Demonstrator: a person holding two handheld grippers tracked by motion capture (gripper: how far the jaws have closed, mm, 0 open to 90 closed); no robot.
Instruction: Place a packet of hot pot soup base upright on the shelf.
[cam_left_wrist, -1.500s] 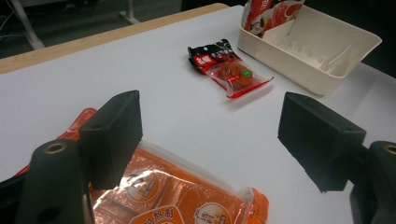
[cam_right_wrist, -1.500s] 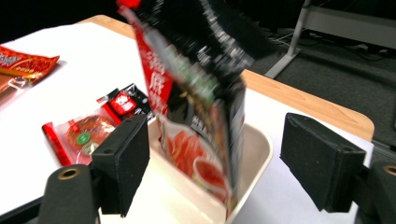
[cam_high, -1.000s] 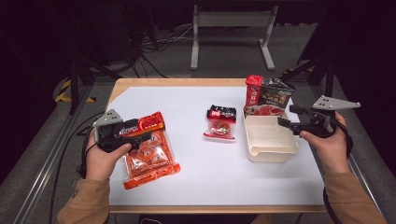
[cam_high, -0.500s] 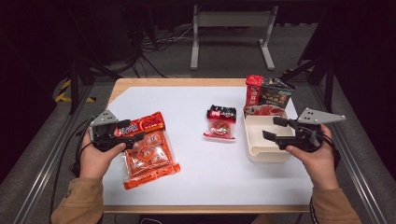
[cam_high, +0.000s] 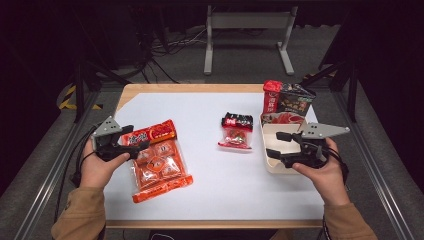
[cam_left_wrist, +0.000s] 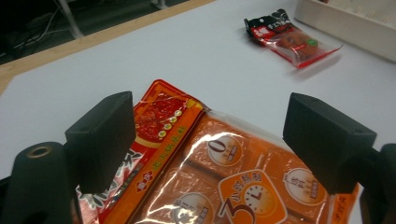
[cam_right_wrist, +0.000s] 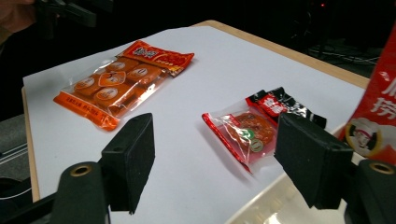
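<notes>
A big orange snack pack (cam_high: 159, 169) with a red header lies flat at the table's left. My left gripper (cam_high: 137, 138) hovers over its header end. In the left gripper view the pack (cam_left_wrist: 224, 186) lies under the left gripper (cam_left_wrist: 210, 135); its jaws have just been opening and the pads do not touch it. My right gripper (cam_high: 275, 144) is open over the near left corner of a cream box (cam_high: 272, 169), holding nothing. In the right gripper view a small red and black packet (cam_right_wrist: 247, 130) lies beyond the right gripper (cam_right_wrist: 217, 154).
The small packet (cam_high: 236, 132) lies mid-table between the two hands. A red pouch (cam_high: 272, 97) and a dark pack (cam_high: 296, 100) stand behind the box, with another red wrapper (cam_high: 285, 118) at its far end. The white mat has bare space near the front edge.
My right hand has moved left and nearer, bringing its jaws over the cream box. The left gripper has drawn back slightly left. The packs lie where they were.
</notes>
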